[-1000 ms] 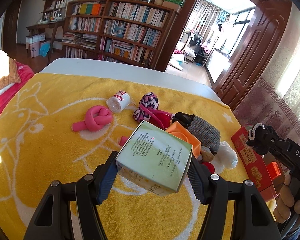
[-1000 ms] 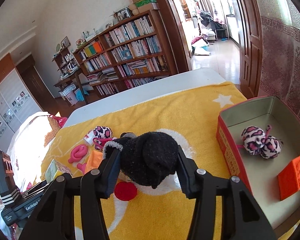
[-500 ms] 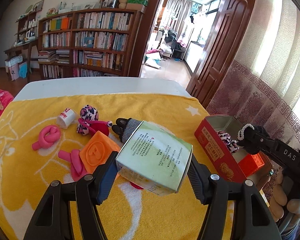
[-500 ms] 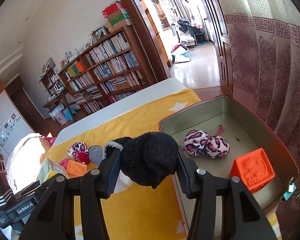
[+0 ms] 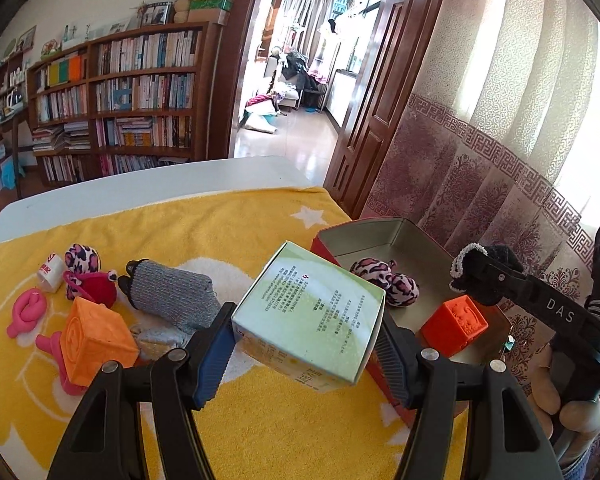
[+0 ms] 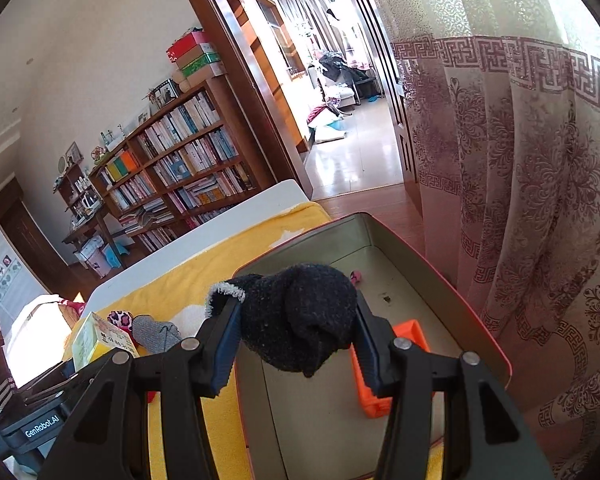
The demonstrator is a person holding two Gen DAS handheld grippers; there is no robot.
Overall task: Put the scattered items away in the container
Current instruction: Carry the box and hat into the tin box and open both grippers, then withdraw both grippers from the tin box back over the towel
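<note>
**Over the yellow towel, both tongs loaded**

Between the left tongs point(image 5: 306, 344) sits a green box point(image 5: 308, 312), clamped by both pads and held above the yellow towel point(image 5: 204, 220) that covers the white counter point(image 5: 140, 188). Right of them stands the red tin point(image 5: 364, 232), holding a leopard toy point(image 5: 384, 282) and an orange cube point(image 5: 454, 324). Left of them on the towel lie another orange cube point(image 5: 96, 346), a grey sock point(image 5: 172, 300), a pink knot point(image 5: 28, 310), a small white bottle point(image 5: 52, 272) and a second leopard toy point(image 5: 83, 258).

The right tongs point(image 6: 296, 340) pinch a black sock point(image 6: 300, 316) that hangs over the open tin point(image 6: 440, 280); the cube point(image 6: 380, 360) shows just beneath.

Beyond the counter stands a bookshelf point(image 5: 140, 92), beside an open doorway point(image 5: 300, 80) with a dark wooden door point(image 5: 384, 80). A patterned curtain point(image 6: 520, 180) hangs right of the tin.
</note>
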